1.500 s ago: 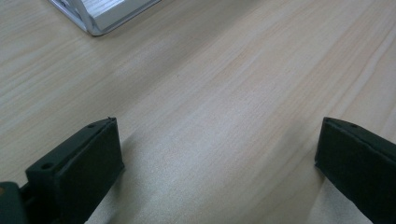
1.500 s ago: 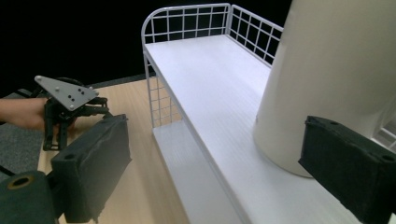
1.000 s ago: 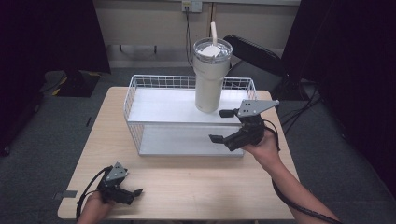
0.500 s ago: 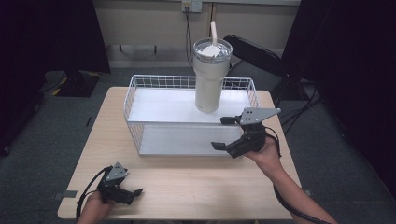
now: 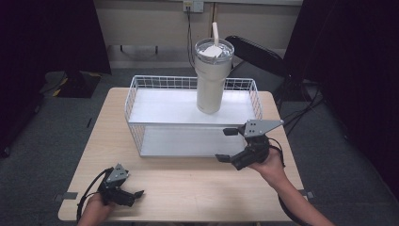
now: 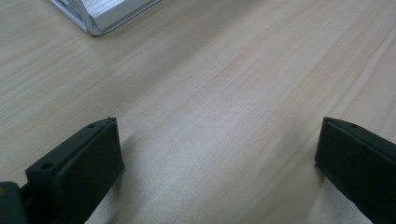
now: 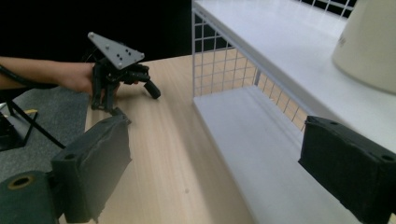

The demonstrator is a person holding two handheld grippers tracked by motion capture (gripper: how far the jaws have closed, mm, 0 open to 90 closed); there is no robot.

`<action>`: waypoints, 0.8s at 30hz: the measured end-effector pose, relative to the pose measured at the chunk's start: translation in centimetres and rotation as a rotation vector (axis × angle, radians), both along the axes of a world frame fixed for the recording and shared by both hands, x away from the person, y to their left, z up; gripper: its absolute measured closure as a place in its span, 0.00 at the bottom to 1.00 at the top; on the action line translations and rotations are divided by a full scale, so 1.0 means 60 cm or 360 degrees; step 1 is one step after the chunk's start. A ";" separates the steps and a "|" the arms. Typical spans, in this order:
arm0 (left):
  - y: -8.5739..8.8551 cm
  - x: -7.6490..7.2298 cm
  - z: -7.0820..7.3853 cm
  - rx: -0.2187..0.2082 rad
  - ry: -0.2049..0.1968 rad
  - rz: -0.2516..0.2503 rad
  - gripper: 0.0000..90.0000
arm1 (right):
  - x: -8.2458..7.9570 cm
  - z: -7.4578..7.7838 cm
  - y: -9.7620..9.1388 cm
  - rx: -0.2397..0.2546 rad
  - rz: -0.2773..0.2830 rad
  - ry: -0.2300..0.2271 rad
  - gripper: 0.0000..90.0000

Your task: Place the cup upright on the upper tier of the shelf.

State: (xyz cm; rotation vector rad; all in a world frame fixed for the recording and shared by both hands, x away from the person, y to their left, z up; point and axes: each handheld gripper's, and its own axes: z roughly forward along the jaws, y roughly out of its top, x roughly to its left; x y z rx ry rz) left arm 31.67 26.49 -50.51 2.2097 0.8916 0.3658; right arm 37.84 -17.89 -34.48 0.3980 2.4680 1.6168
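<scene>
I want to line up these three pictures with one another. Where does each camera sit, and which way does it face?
High view: above the person's side, facing forward and down on the table, wire basket and cup; both forearms, left gripper, right gripper.
Left gripper view: low over the table, facing a basket corner; its open jaws.
Right gripper view: beside the basket, looking across its front wall at the left gripper; its open jaws.
Shared: all three show the basket and tabletop.
</scene>
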 end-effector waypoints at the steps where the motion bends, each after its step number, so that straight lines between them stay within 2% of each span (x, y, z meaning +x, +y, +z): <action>1: 0.000 0.000 0.000 0.0000 0.0000 0.0000 0.00 | -0.002 -0.004 0.000 -0.0002 0.0004 0.0007 0.09; 14: 0.000 0.000 0.000 0.0001 0.0000 -0.0001 0.00 | -0.018 -0.075 -0.015 -0.0025 0.0007 0.0070 0.09; 24: 0.000 0.000 0.000 0.0000 0.0000 0.0000 0.00 | -0.026 -0.142 -0.020 -0.0068 -0.0005 0.0123 0.09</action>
